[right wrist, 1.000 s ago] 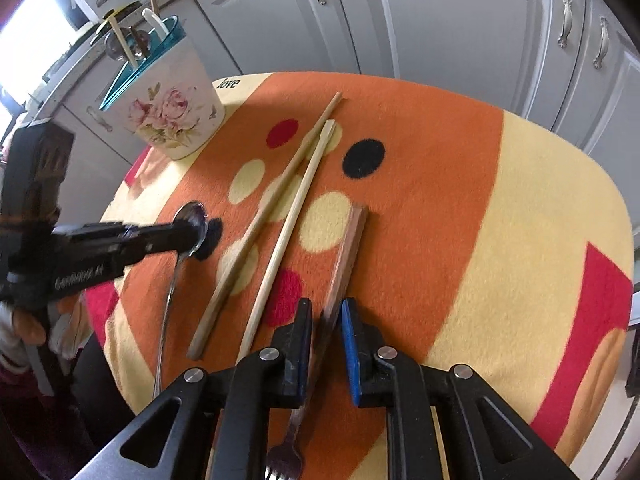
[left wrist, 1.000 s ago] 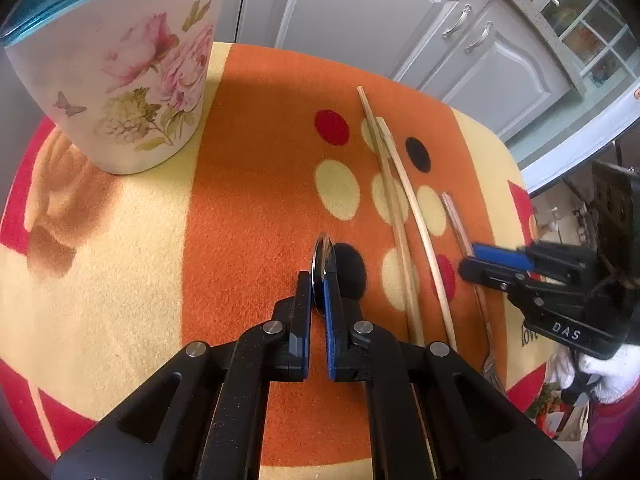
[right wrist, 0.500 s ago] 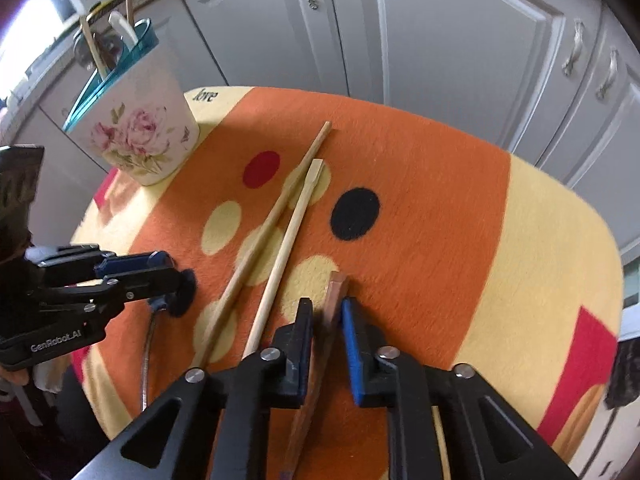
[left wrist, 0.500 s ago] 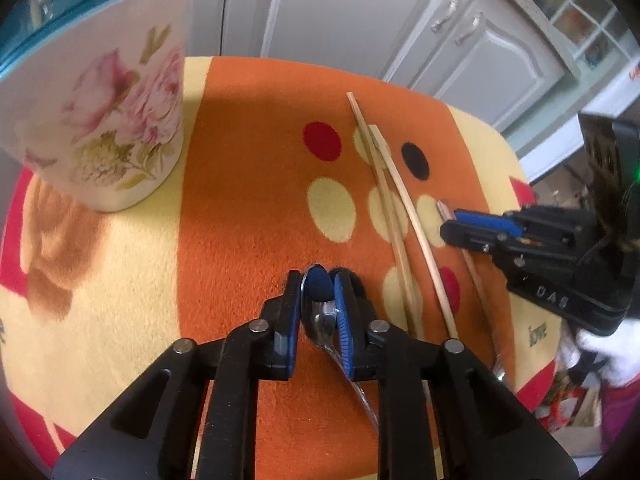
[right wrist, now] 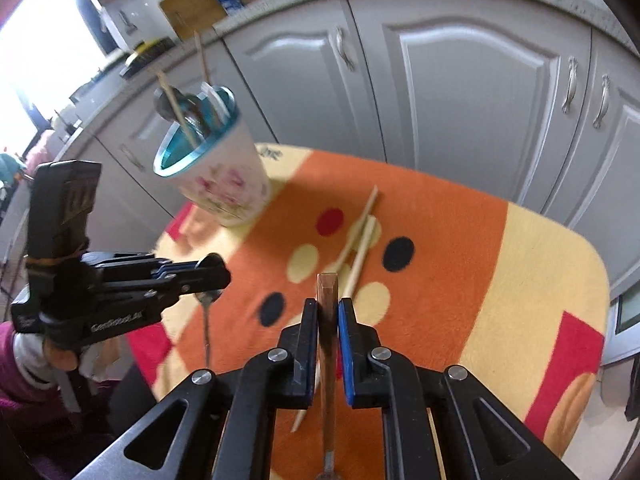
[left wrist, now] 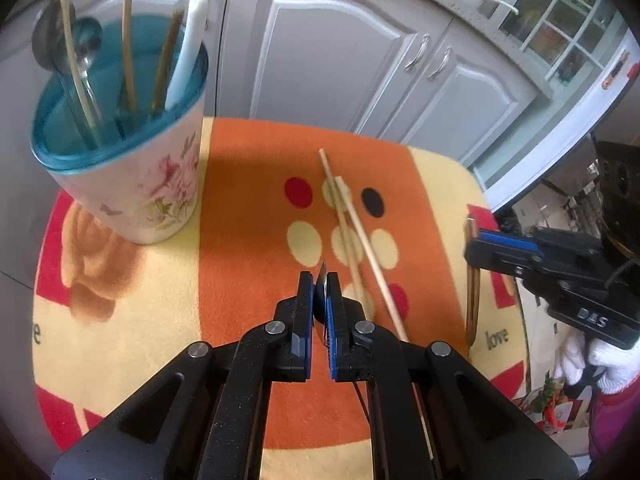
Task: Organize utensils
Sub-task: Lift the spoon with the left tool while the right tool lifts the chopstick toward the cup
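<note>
The right gripper (left wrist: 476, 246), marked "DAS", pinches the wooden-handled fork (right wrist: 327, 300); the left gripper (left wrist: 319, 286), its jaws closing, grips the spoon (right wrist: 207, 300).

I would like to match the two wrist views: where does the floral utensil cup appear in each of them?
Left wrist view: the floral utensil cup fills the upper left, standing on the patterned cloth.
Right wrist view: the cup sits left of centre, beyond the left gripper.
Shared landmark: the two pale chopsticks lying on the cloth to the cup's right.
</note>
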`<state>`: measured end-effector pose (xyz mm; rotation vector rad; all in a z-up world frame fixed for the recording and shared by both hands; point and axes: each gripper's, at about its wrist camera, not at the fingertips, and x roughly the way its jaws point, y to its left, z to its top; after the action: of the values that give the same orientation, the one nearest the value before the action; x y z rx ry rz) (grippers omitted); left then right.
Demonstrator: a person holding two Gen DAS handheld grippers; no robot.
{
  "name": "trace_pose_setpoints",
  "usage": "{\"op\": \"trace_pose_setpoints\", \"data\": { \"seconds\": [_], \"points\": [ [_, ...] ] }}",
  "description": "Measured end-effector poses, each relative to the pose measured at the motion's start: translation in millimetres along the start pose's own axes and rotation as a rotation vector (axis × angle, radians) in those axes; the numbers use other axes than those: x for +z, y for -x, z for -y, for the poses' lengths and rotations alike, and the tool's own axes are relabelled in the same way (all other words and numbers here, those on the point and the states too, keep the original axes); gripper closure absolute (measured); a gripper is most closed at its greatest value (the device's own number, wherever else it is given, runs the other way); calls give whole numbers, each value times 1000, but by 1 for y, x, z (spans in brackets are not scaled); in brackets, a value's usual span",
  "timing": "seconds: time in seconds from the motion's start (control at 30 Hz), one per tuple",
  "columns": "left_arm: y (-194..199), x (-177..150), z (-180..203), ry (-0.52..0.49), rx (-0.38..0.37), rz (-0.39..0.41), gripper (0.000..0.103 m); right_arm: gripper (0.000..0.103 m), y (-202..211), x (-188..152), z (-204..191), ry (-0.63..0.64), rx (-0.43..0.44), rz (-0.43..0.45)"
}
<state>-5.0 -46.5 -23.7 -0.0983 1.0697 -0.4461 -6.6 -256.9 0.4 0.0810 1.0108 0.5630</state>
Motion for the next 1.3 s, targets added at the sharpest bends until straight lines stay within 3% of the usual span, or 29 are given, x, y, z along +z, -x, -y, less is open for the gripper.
{"op": "trace_pose_setpoints", "data": {
  "seconds": [0.23,0.7,0.9,1.3],
  "points": [
    [24,-2,11,-15,-8,44,99,93,47,-10,-22,43,18,71],
    [82,8,9,-31,18,144,99,93,93,-21,-41,94,-14,155],
    [112,24,-4,-1,37,201,99,93,105,-5,-52,121,-14,197],
    [184,74,-48,67,136,372,99,93,111,66,-97,238,16,274]
  ]
}}
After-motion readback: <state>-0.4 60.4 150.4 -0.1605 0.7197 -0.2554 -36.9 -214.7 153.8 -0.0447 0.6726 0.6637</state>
